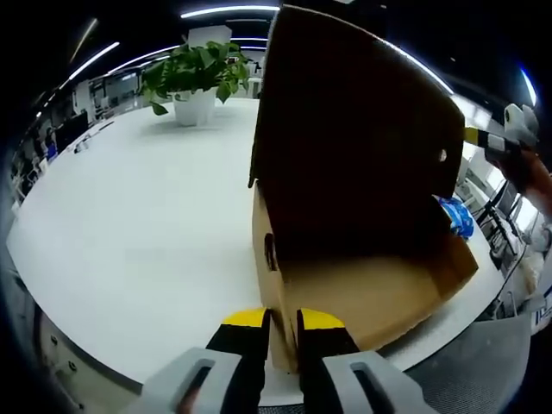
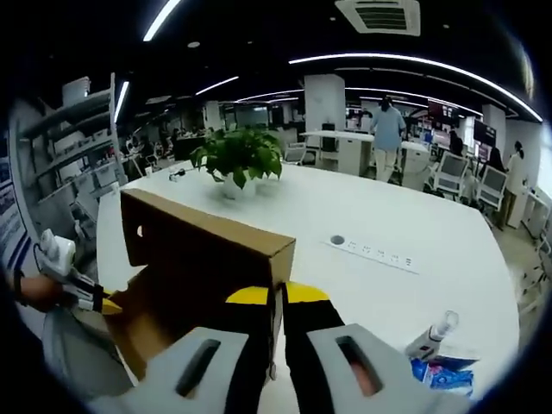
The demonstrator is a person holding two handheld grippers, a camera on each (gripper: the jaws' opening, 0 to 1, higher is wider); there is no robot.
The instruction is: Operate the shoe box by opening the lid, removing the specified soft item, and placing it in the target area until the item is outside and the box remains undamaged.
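Cardboard shoe box (image 1: 362, 285) on white table (image 1: 138, 233), near its edge, lid (image 1: 354, 129) swung upright. Left gripper (image 1: 283, 332) pinching thin front wall at one corner; right gripper (image 2: 281, 310) pinching lid edge (image 2: 207, 224). Soft item not visible inside. Likely risks: tearing or creasing cardboard by pulling apart too hard, overbending lid hinge, dragging box off nearby table edge. Potted plant (image 2: 240, 159), blue packet (image 2: 444, 373), spray bottle (image 2: 431, 335) well clear.

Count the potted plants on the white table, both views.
1. The same potted plant shows in both views: white pot at the table's far side, beyond the cardboard box. The box could hide others.
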